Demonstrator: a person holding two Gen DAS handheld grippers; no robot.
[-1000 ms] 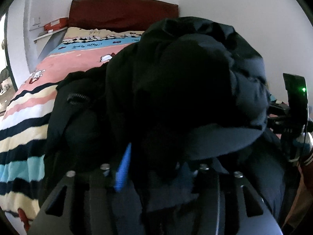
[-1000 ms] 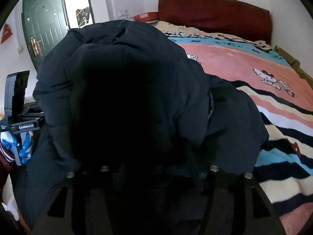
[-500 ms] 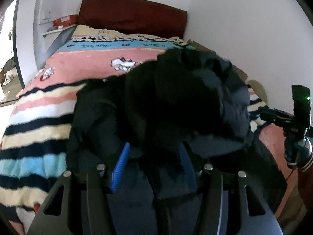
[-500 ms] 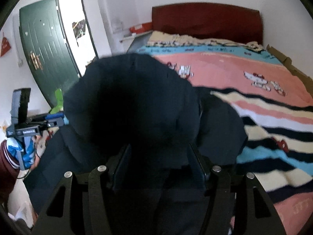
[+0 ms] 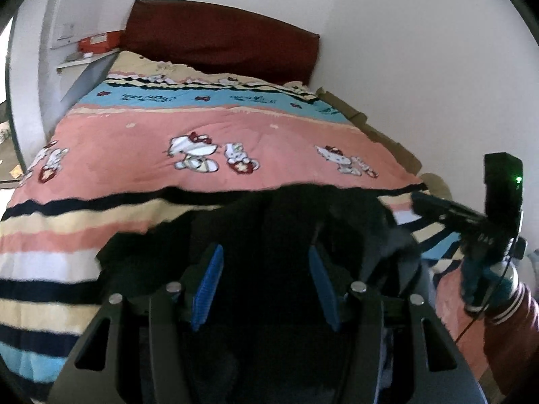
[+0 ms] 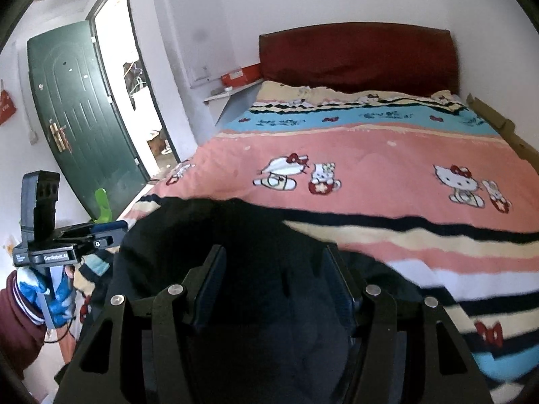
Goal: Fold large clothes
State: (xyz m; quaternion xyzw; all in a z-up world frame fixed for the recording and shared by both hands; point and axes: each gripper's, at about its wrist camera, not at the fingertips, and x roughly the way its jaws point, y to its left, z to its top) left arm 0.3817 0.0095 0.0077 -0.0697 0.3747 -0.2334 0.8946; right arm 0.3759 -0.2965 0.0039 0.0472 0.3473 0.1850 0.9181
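A black padded jacket (image 5: 286, 222) lies bunched on the near end of the bed; it also shows in the right wrist view (image 6: 235, 235). My left gripper (image 5: 264, 281) is open, its blue pads (image 5: 207, 284) wide apart with jacket fabric lying low between them. My right gripper (image 6: 274, 286) is open too, its fingers (image 6: 210, 279) spread over the dark fabric. The right gripper also shows in the left wrist view (image 5: 471, 222), at the jacket's right edge. The left gripper also shows in the right wrist view (image 6: 70, 239), at the jacket's left edge.
The bed carries a striped cartoon-cat blanket (image 5: 202, 128) and a dark red headboard (image 6: 357, 57). A white wall (image 5: 421, 67) runs along the bed's right side. A green door (image 6: 77, 111) stands open at the left, with a small shelf (image 6: 232, 91) beside the headboard.
The raised bundle of jacket has dropped onto the bed. Both grippers have opened and let go of the fabric, and both have drawn back so more blanket shows.
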